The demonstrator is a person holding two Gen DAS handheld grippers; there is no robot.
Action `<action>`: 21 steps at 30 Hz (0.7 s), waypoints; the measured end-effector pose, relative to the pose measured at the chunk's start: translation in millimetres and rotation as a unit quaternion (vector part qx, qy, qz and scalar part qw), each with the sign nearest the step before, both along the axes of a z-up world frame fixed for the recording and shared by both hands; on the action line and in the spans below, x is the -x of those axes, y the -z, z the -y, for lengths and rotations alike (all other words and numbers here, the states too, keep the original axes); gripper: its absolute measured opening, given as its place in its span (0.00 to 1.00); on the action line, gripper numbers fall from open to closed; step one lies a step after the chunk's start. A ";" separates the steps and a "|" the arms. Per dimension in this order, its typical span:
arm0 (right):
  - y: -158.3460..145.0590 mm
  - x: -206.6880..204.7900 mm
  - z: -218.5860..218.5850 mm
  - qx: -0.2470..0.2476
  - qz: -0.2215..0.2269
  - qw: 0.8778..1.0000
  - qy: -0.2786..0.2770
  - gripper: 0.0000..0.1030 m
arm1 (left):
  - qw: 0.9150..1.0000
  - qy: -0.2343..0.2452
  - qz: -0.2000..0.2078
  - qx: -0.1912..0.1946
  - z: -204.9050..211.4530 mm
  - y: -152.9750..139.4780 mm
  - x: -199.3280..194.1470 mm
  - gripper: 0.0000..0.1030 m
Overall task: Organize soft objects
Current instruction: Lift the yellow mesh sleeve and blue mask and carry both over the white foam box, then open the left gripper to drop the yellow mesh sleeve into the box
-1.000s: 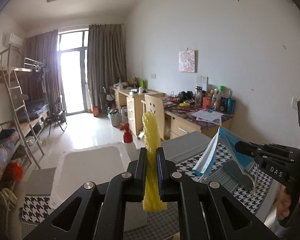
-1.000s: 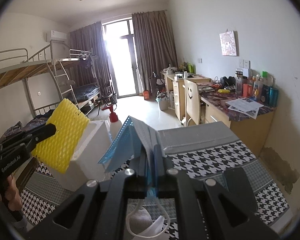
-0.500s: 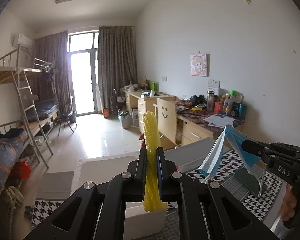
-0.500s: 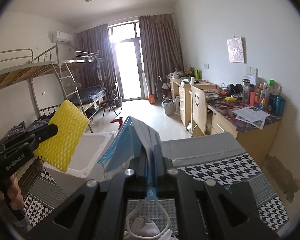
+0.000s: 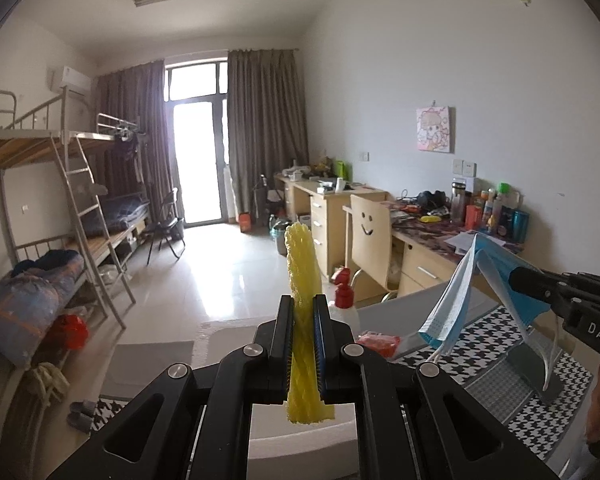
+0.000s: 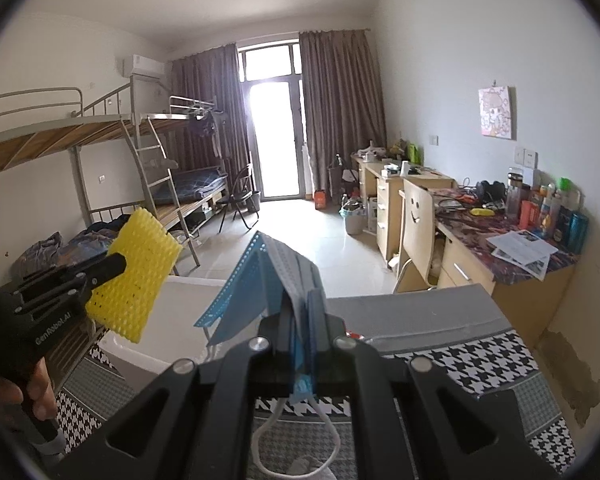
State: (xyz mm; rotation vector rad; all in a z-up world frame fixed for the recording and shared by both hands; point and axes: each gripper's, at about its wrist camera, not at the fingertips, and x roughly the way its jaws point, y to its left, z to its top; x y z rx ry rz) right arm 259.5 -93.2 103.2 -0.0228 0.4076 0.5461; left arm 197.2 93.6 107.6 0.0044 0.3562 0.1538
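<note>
A yellow foam net (image 5: 304,320) is clamped upright between the jaws of the left gripper (image 5: 304,312), over a white foam box (image 6: 172,320). One blue mask (image 6: 272,288) is pinched in the closed right gripper (image 6: 302,308), its white ear loop (image 6: 296,436) hung below over the houndstooth cloth (image 6: 460,364). The net is ribbed; the mask is pleated and folded.
</note>
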 end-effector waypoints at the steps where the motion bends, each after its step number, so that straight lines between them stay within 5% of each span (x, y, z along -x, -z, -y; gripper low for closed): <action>1: -0.2 -0.6 -1.6 0.000 -0.001 1.000 -0.002 0.07 | 1.000 -0.001 -0.001 0.001 -0.5 0.8 -0.7 0.10; 17: -4.3 -15.6 -34.5 0.012 -0.003 1.000 -0.015 0.07 | 0.998 -0.016 -0.048 0.022 -29.7 25.6 -28.9 0.11; 20: -2.6 -19.0 -39.2 0.017 -0.006 1.000 -0.014 0.07 | 0.998 -0.018 -0.061 0.019 -34.4 32.2 -31.4 0.33; 21: -2.0 -19.8 -40.9 0.019 -0.007 1.000 -0.014 0.07 | 0.998 -0.020 -0.061 0.020 -36.5 33.0 -30.7 0.52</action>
